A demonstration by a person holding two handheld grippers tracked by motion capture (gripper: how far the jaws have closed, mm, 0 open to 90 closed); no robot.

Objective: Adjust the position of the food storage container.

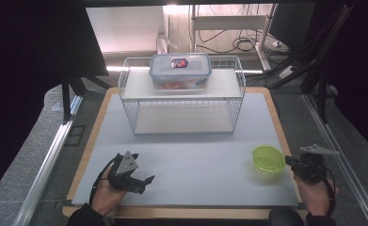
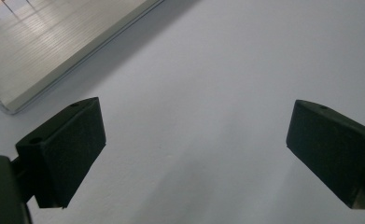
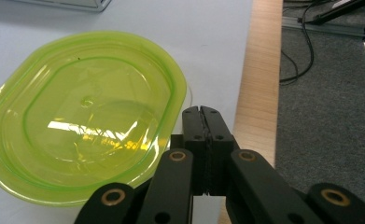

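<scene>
Lying near the right edge of the pale surface [image 1: 196, 160]: a translucent green bowl [image 1: 268, 158], upright and holding nothing visible. Hovering just beside the bowl's right rim: the right claw [image 1: 290, 162], gripped in a hand at the surface's near right corner, jaws pressing flat together with nothing between them. Seen in the right gripper view: the shut tips of the right claw [image 3: 202, 112] sitting close to the bowl's [image 3: 84, 114] rim, over the strip of surface between bowl and wooden edge [image 3: 257, 74]; touching or just short of it, not possible to tell.

Resting at the near left of the surface, well apart from the bowl: the left claw [image 1: 143, 181], held in the other hand, jaws standing wide apart and gripping nothing. Showing in the left gripper view: the left claw [image 2: 194, 144] with only bare surface between its two black pads.

Standing at the far middle of the surface: a white wire rack [image 1: 181, 96], carrying on its top shelf a clear lidded container [image 1: 180, 70] with a red label and something orange inside.
</scene>
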